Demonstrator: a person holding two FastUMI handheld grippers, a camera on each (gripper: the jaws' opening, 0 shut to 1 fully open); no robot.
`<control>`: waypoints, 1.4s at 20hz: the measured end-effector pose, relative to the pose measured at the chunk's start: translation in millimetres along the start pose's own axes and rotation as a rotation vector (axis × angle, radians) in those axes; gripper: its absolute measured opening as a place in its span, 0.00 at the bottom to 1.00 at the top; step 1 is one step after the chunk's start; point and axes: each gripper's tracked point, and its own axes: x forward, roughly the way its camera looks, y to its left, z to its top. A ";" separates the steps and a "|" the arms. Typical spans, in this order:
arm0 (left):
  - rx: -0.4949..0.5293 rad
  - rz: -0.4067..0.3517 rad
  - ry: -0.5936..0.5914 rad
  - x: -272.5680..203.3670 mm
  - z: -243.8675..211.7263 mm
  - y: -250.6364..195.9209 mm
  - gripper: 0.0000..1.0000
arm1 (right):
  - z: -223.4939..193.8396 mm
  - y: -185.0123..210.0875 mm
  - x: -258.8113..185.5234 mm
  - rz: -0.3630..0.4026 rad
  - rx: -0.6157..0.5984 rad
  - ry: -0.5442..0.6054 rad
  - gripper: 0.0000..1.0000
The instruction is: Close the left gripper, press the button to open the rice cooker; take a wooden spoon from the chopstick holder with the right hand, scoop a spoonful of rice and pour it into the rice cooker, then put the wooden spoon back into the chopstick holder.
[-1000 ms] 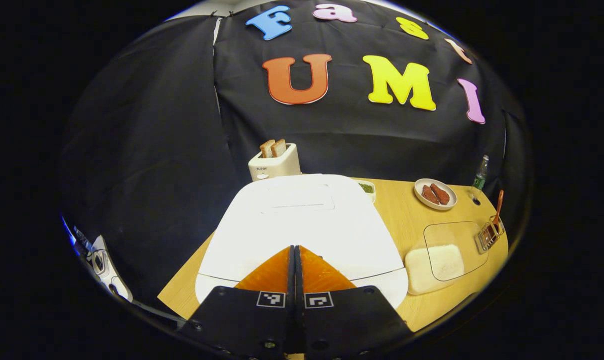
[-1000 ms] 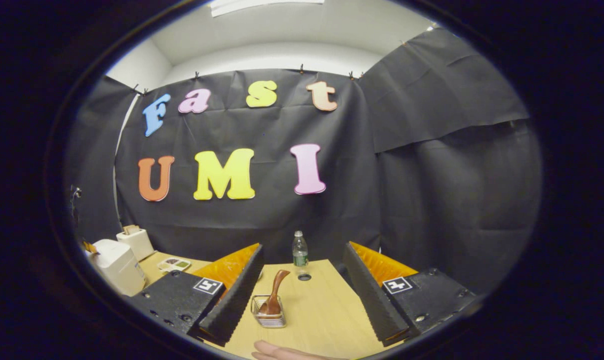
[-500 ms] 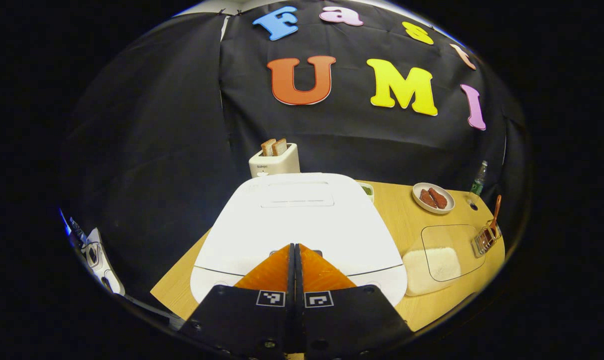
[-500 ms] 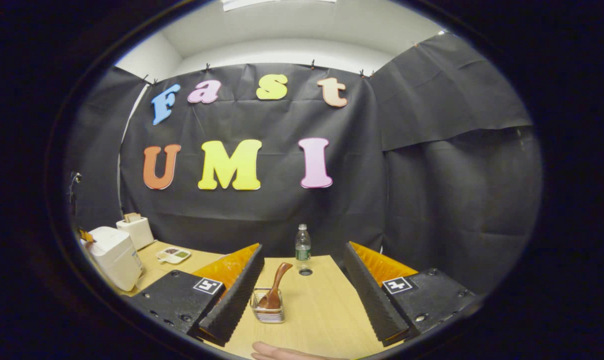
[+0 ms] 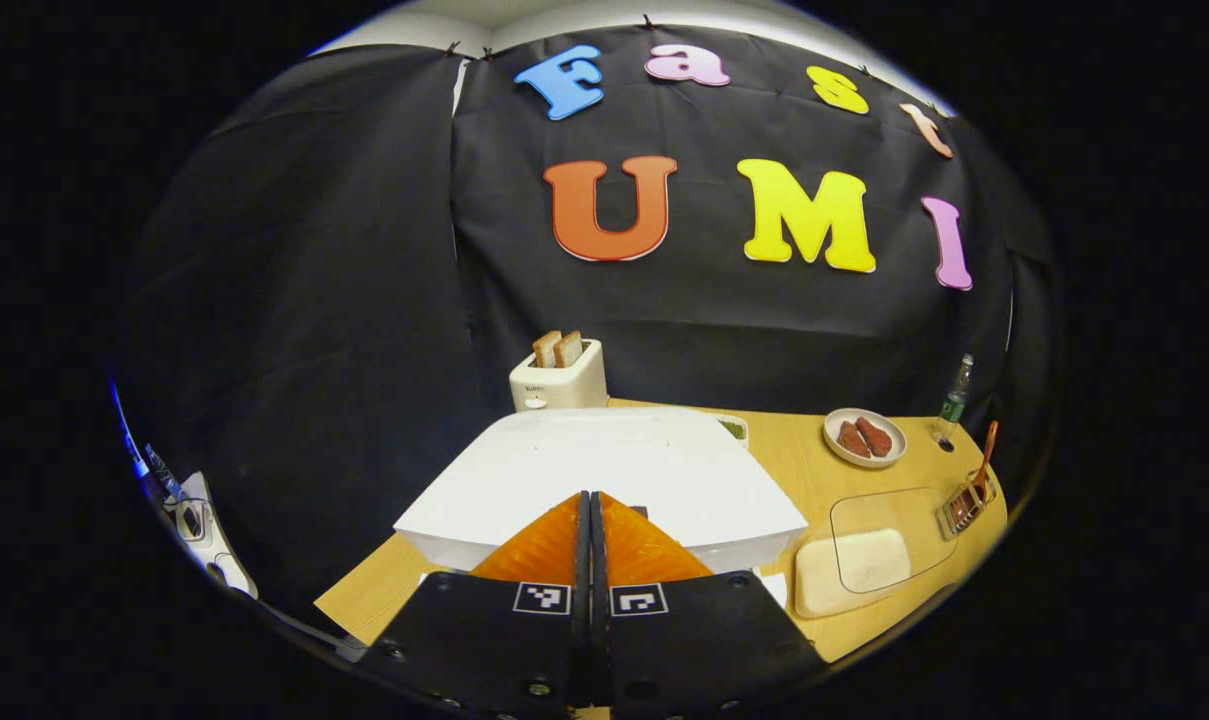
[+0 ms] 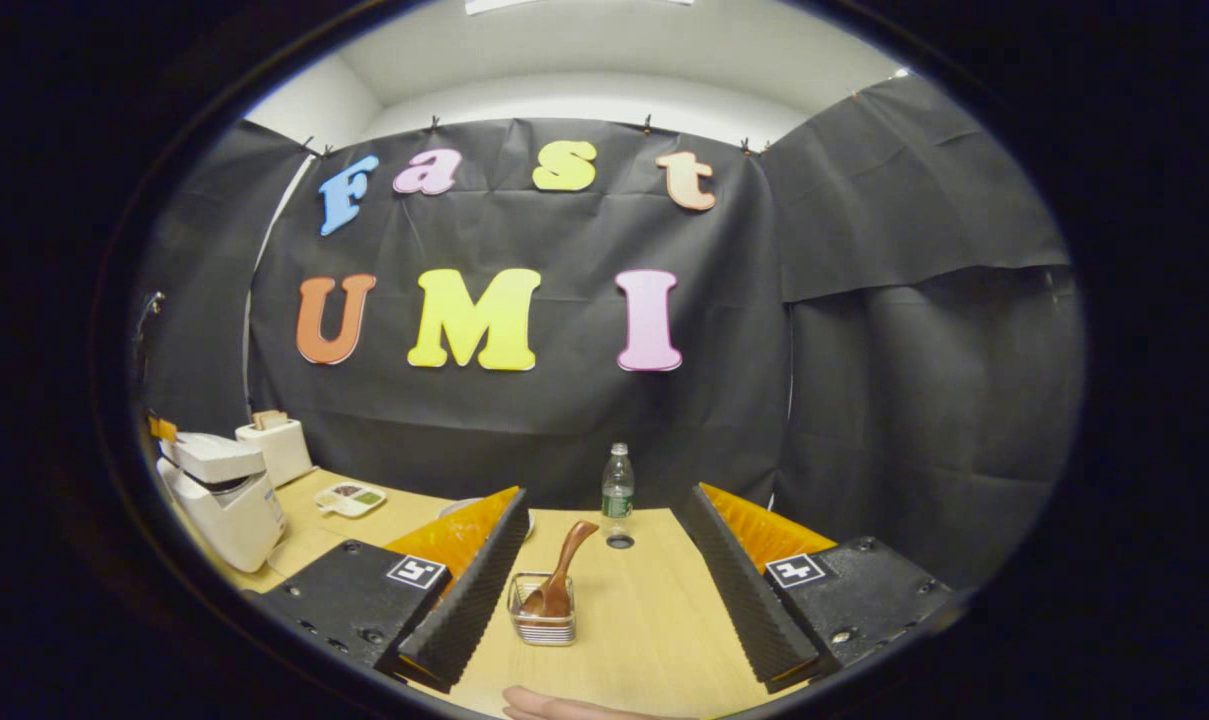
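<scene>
- The toaster carries small dark lettering on its front, too small to read.
- The bottle has a green label, unreadable.
- Square black-and-white markers sit on the gripper bodies.

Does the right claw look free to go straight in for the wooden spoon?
Probably yes. The right claw is open, and the wooden spoon stands in the chopstick holder between its fingers, handle leaning up, with nothing in front of it.

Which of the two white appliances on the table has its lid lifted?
The rice cooker, the larger one nearer the front; its lid stands raised off the body. The toaster behind holds bread.
</scene>
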 end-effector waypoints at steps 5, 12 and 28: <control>-0.100 -0.079 -0.143 -40.8 53.6 -12.2 0.17 | 17.1 4.2 18.7 -0.008 -0.026 -0.021 1.00; -0.044 -0.095 -0.297 -101.1 72.1 -25.9 0.94 | -12.6 14.0 48.2 0.024 0.037 0.050 1.00; 0.014 -0.110 -0.359 -138.3 42.2 -51.9 0.94 | -142.4 45.9 157.1 0.110 0.094 0.369 1.00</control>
